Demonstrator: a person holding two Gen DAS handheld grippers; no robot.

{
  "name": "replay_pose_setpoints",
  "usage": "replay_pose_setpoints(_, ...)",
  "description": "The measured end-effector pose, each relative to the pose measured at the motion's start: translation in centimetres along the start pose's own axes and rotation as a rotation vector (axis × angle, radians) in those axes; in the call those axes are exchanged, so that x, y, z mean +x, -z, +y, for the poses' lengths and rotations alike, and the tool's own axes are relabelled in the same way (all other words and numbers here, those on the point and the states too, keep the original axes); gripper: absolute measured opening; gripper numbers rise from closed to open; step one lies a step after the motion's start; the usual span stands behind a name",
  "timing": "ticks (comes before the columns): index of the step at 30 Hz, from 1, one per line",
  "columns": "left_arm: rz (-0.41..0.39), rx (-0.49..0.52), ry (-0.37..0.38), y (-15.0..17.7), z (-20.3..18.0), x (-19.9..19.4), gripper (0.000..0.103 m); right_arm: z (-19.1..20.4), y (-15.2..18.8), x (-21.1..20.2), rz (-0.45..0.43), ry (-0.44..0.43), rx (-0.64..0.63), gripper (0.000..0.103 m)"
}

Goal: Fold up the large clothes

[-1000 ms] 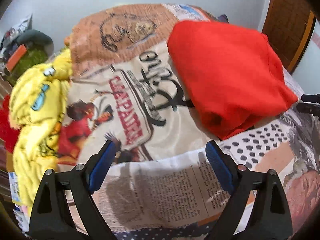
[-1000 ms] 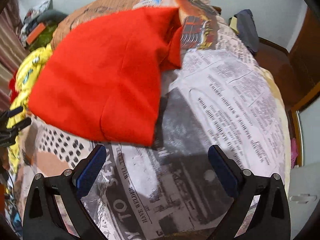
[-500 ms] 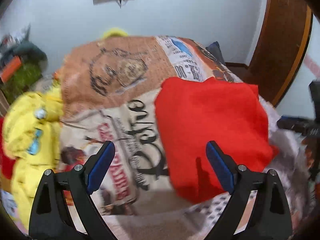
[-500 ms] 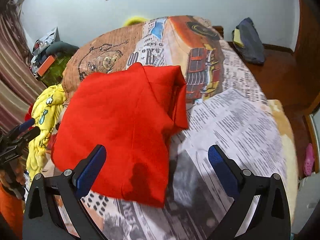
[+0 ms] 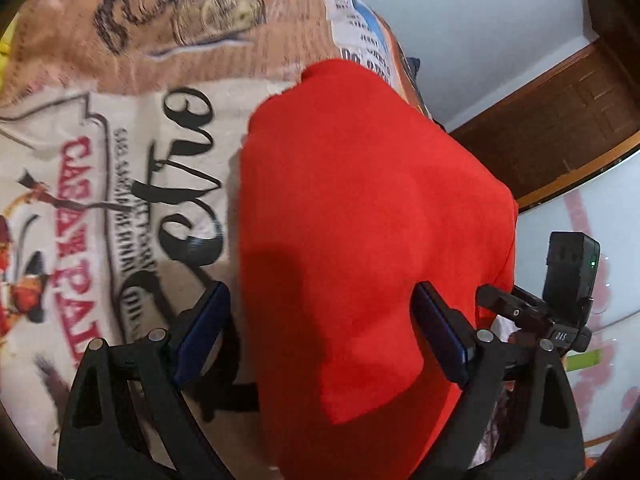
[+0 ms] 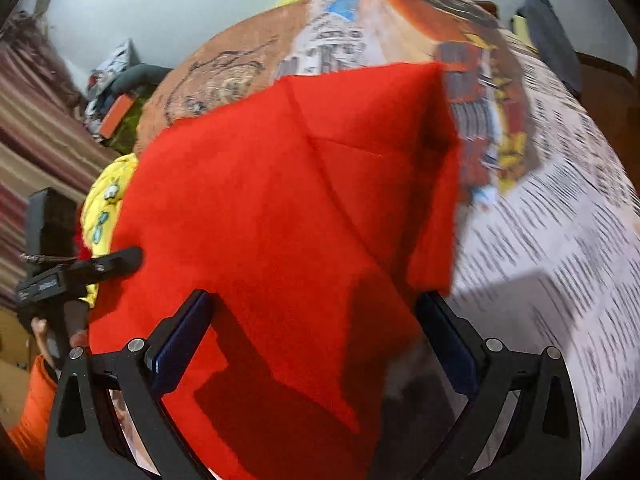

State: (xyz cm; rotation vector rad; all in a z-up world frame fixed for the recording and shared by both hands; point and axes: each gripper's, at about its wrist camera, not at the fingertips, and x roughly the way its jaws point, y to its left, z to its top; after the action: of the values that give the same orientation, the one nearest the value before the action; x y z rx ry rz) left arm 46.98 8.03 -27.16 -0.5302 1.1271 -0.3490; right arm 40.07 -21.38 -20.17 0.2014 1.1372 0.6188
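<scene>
A folded red garment (image 5: 360, 220) lies on the printed bedsheet (image 5: 120, 160); it also shows in the right wrist view (image 6: 260, 220). My left gripper (image 5: 324, 328) is open, its fingers straddling the garment's near left edge, with cloth between them. My right gripper (image 6: 316, 340) is open over the garment's near right part, cloth between its fingers. The right gripper also shows at the right edge of the left wrist view (image 5: 532, 312), and the left gripper at the left edge of the right wrist view (image 6: 80, 268).
A yellow printed garment (image 6: 106, 200) lies bunched at the bed's left side. Dark clothes (image 6: 548, 36) lie at the far right corner. Clutter (image 6: 116, 92) sits beyond the bed on the left. A wooden door (image 5: 560, 120) stands at the right.
Both grippers have moved forward and down onto the red garment, which now fills the space between their open fingers. The garment itself lies where it was.
</scene>
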Motion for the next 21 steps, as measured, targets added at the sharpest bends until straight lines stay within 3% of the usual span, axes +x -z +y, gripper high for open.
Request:
replay_pose_setpoints(6,0.018,0.026,0.034,-0.8,-0.5,0.9,0.093,1.3,-0.3,0.5,-0.009,0.005,-0.064,0.094)
replay_pose_setpoints(9,0.02,0.021,0.053,-1.2,-0.4,1.1,0.086,1.7,-0.3,0.4,-0.014,0.013,-0.087,0.078)
replay_pose_setpoints(11,0.011,0.022,0.059,-1.2,-0.3,1.0,0.078,1.8,-0.5,0.3,-0.013,-0.005,-0.088,0.055)
replay_pose_setpoints(15,-0.023,0.039,0.047,-0.6,-0.5,-0.3,0.061,2.1,-0.6,0.4,0.006,-0.024,-0.082,0.041)
replay_pose_setpoints(18,-0.062,0.077,0.035,0.1,-1.5,-2.0,0.044,2.8,-0.6,-0.3,-0.011,-0.018,-0.098,0.021)
replay_pose_setpoints(21,-0.097,0.116,0.025,0.3,-2.7,-3.7,0.033,3.7,-0.7,-1.0,-0.021,-0.041,-0.109,0.015)
